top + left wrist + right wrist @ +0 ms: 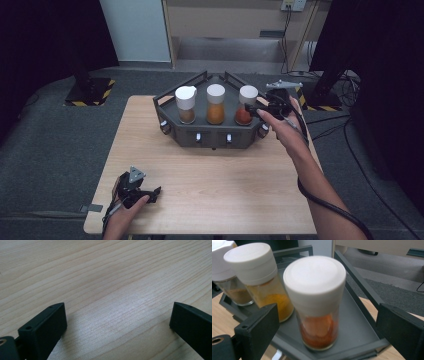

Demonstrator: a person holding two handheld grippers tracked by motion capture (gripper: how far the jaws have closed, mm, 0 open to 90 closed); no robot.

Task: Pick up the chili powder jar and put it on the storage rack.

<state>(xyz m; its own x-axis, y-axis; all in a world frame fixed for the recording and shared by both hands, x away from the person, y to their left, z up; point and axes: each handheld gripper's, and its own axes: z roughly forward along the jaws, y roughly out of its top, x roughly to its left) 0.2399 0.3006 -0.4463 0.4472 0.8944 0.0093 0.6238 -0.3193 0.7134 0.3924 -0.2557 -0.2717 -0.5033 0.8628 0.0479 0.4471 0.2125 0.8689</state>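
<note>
Jaws spread wide, I'm holding my right gripper [255, 111] around the red spice jar [318, 305], rightmost of 3 on the dark rack [212, 139]; my left gripper [150, 194] is resting open on the table [220, 190].

Three jars with white lids — red powder jar [318, 322], orange powder jar [265, 287], brown powder jar [229, 282] — on a dark grey tray [359, 325], light wood table [210, 180] with stripy grain, black gripper [260, 111].
</note>
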